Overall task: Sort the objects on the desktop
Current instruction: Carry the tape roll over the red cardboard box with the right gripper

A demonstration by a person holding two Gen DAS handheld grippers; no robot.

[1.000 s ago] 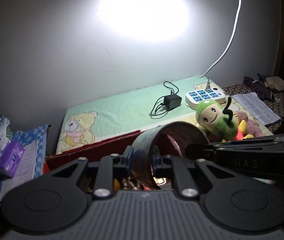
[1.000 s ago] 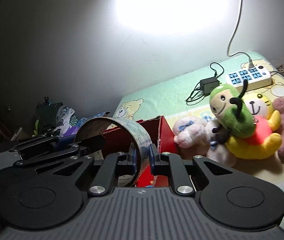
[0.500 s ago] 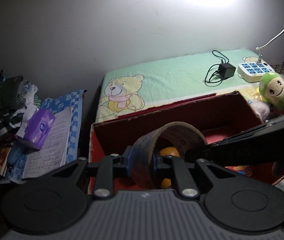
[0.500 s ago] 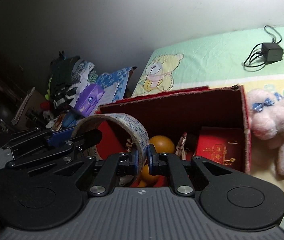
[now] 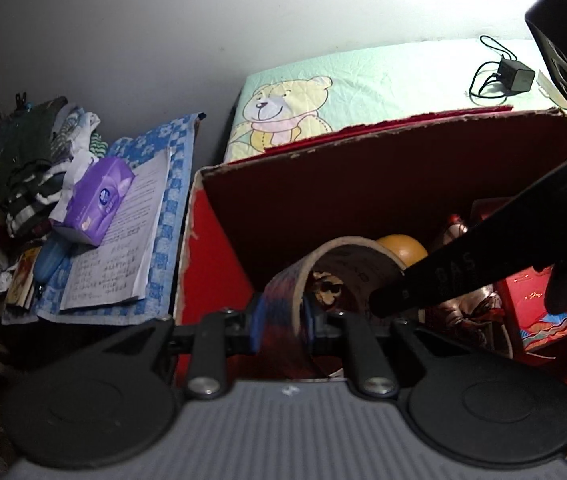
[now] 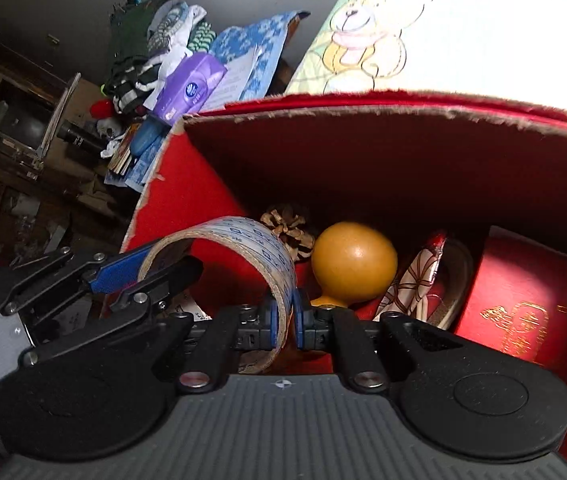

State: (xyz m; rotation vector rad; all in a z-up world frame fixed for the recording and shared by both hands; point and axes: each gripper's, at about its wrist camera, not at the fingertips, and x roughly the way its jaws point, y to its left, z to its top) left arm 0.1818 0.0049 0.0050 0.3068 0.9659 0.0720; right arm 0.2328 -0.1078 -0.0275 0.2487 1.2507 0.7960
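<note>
Both my claws are clamped on the tape roll (image 6: 243,248): my right claw (image 6: 283,320) grips its near edge, my left claw (image 5: 281,320) grips the opposite side. A second ago the roll hung level with the bed; now it sits low over the open red box (image 6: 363,120), just above the orange ball (image 6: 353,262) and pine cone (image 6: 287,228). I judge release comes next. Beyond, the tissue pack (image 5: 97,200) rests on papers.

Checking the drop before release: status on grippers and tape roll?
Left gripper and right gripper both shut on tape roll. Roll over open red box. Orange ball, pine cone below.
</note>
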